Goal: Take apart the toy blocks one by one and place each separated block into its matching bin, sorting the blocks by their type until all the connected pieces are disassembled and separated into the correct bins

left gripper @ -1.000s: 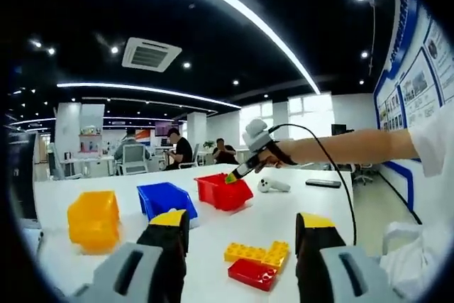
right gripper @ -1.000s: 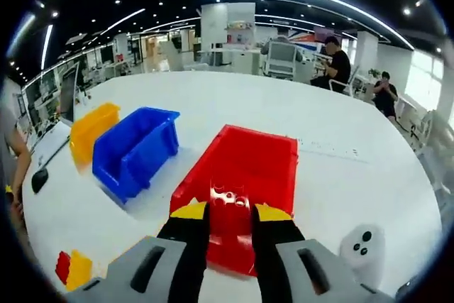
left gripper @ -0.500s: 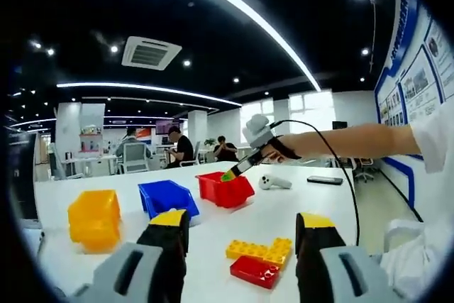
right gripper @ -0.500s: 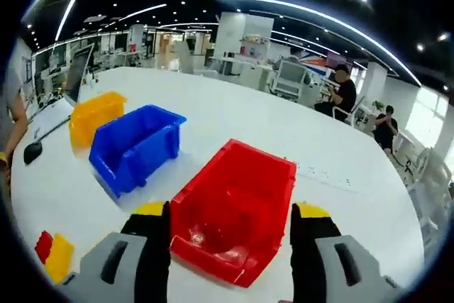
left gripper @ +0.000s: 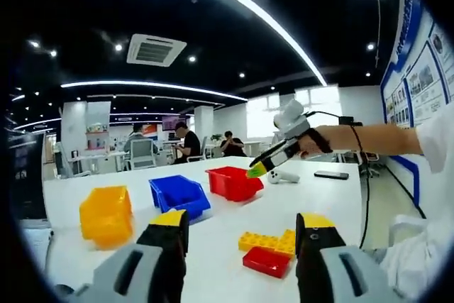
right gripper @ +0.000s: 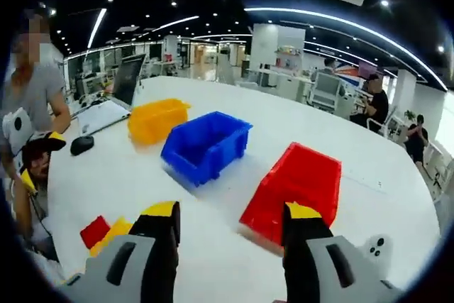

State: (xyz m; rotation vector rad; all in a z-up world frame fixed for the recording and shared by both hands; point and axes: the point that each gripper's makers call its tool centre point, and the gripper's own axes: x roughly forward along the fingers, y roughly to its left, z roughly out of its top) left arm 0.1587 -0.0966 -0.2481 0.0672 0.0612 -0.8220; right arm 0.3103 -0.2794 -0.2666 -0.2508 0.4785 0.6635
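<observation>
Joined yellow blocks and a red block lie on the white table, close in front of my left gripper, which is open and empty. They show again as yellow blocks and a red block at the lower left of the right gripper view. My right gripper is open and empty, hovering above the table near the red bin. It also shows as the right gripper held over the red bin. The blue bin and yellow bin stand beside the red one.
A white controller lies to the right of the red bin. A laptop and a mouse sit at the table's left edge, next to a person. People sit at desks in the background.
My right gripper let go of the red block over the red bin, opened, and drew back and up from the bin. My left gripper barely moved.
</observation>
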